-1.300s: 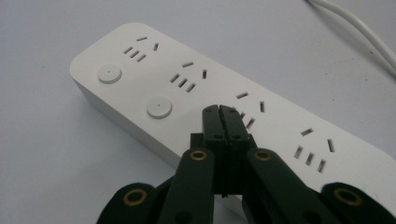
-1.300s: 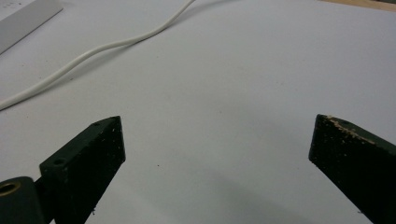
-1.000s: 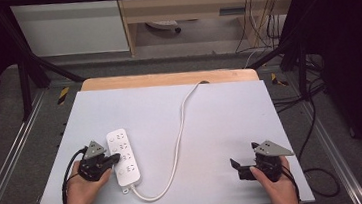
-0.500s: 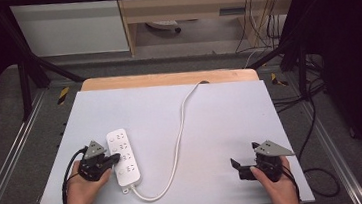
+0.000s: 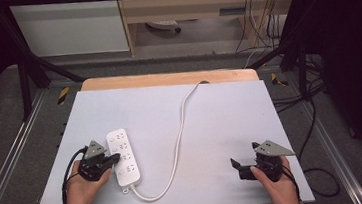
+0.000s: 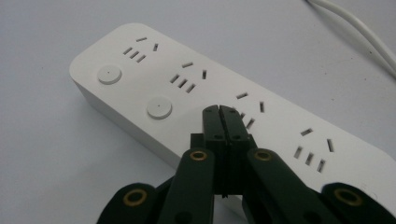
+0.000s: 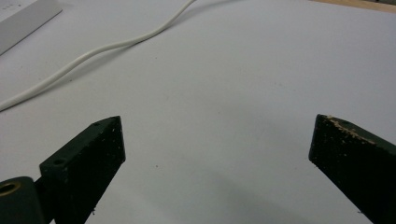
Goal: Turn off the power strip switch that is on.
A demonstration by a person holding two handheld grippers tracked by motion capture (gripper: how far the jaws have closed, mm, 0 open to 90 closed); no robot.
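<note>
A white power strip (image 5: 123, 156) lies on the left part of the grey table top (image 5: 221, 118), with several sockets and round buttons on its face (image 6: 224, 93). Its white cable (image 5: 179, 132) runs from the near end in a loop and then away to the table's far edge. My left gripper (image 5: 116, 158) is shut, with nothing between its jaws, and its tips (image 6: 219, 109) rest over the strip's third socket and button. My right gripper (image 5: 235, 165) stands open near the front right, jaws wide over bare table (image 7: 217, 140).
A wooden strip (image 5: 166, 78) borders the table's far edge. Behind it stand a shelf unit and hanging cables (image 5: 260, 4). Metal frame rails (image 5: 17, 148) run along both sides of the table. The white cable (image 7: 93, 51) crosses the far left of the right gripper view.
</note>
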